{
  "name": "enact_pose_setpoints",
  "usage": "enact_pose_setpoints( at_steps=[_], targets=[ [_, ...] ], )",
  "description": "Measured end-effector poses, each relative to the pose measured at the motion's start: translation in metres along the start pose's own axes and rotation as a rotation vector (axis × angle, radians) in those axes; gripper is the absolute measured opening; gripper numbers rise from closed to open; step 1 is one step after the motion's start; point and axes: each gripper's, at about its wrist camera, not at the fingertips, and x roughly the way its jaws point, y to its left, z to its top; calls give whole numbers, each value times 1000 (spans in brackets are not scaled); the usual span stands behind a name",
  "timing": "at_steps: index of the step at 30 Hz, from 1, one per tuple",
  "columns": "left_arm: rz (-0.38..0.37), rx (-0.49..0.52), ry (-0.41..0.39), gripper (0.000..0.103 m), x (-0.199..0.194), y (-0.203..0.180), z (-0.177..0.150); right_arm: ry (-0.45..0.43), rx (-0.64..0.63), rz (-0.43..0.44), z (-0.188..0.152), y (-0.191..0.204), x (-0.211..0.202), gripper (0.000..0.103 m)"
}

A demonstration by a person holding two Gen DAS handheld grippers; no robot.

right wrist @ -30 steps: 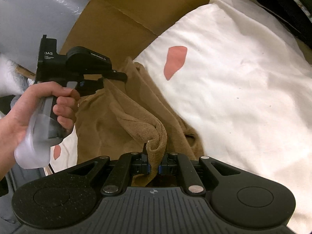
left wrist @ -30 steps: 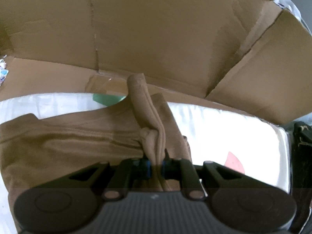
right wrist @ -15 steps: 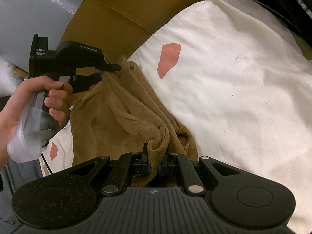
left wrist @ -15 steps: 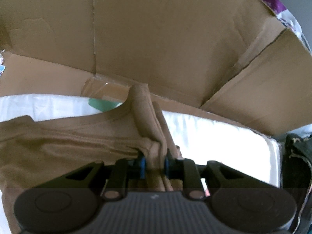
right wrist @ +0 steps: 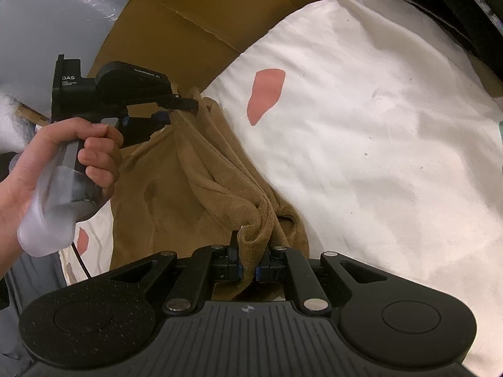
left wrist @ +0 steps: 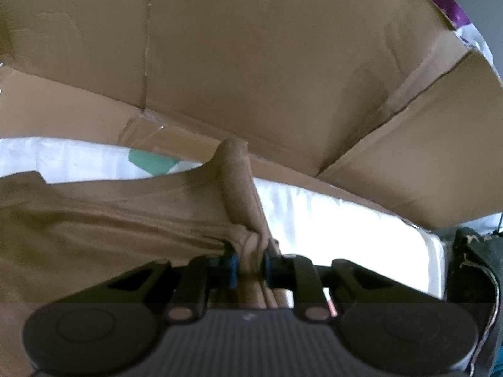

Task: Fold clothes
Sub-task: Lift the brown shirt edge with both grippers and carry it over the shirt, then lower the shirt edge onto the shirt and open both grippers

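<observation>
brown garment pinched by left gripper; right gripper too

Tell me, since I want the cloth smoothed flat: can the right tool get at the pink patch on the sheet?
Probably not yet: the right tool is shut on the brown cloth. The patch itself lies uncovered.

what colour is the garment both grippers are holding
Tan brown garment, clearest in the right wrist view.

White "DAS" on the left gripper body
</observation>
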Motion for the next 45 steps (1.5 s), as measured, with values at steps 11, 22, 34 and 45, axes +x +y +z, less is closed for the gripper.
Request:
enact_pose_setpoints(
  at_steps=[11,22,34,45],
  targets=[
    [-79,25,-79,42,-48,16,19,-1,-1,-4,1,2,1,6],
    [-34,148,-38,34,-27,19,1,9,1,13,4,2,0,10],
    [39,136,-13,10,0,30,0,23,-62,-43,2,-3,-18,12],
    [59,196,-63,46,-82,60,5,10,-34,-35,2,-1,-35,14]
  ],
)
